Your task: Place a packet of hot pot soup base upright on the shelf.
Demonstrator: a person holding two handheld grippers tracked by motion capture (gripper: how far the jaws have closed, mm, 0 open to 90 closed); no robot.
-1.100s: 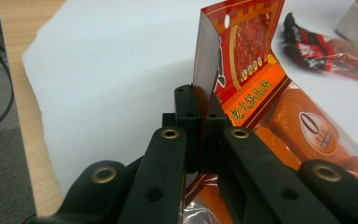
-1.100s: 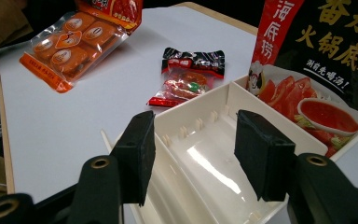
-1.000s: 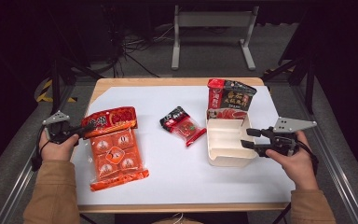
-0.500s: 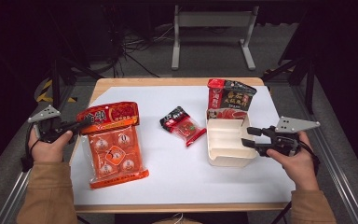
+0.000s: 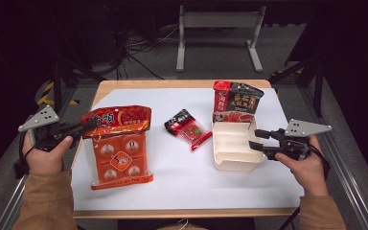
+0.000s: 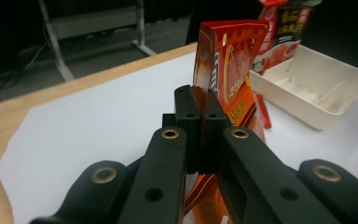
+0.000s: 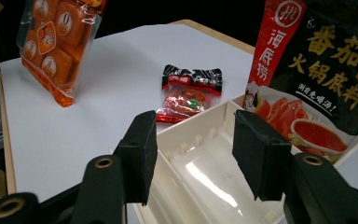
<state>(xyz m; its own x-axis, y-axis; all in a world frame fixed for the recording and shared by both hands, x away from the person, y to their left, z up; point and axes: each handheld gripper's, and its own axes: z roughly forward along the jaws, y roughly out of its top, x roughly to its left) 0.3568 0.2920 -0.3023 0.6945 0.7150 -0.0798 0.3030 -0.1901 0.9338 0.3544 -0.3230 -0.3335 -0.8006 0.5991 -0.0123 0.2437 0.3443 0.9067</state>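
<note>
Two grippers: I held one in each hand, forearms coming in from the near edge of the table (image 5: pixel 124 86).
Left gripper (image 5: pixel 85 127): my jaws were pressed together on the top left corner of the orange packet (image 5: pixel 120 143); in the left gripper view the pads (image 6: pixel 188 121) met with the packet's edge pinched between them.
Orange packet: it was at the left side of the white sheet (image 5: pixel 172 163), its top end raised by my grip and its bottom edge down on the sheet; in the left gripper view the packet (image 6: pixel 228 65) stood on edge, rising past my jaws.
Right gripper (image 5: pixel 258 140): my jaws stood apart with nothing between the pads, which I held over the right rim of the white tray (image 5: pixel 232 163); in the right gripper view the pads (image 7: pixel 142 154) were spread above the tray's (image 7: pixel 186 140) compartments, and I could not tell whether they touched the rim.
White tray: it sat on the right part of the sheet, with ribbed dividers inside.
Red-and-black pouch (image 5: pixel 235 103): it leaned upright in the far end of the tray.
Small snack packet (image 5: pixel 188 129): it lay flat on the sheet between the orange packet and the tray, apart from both.
</note>
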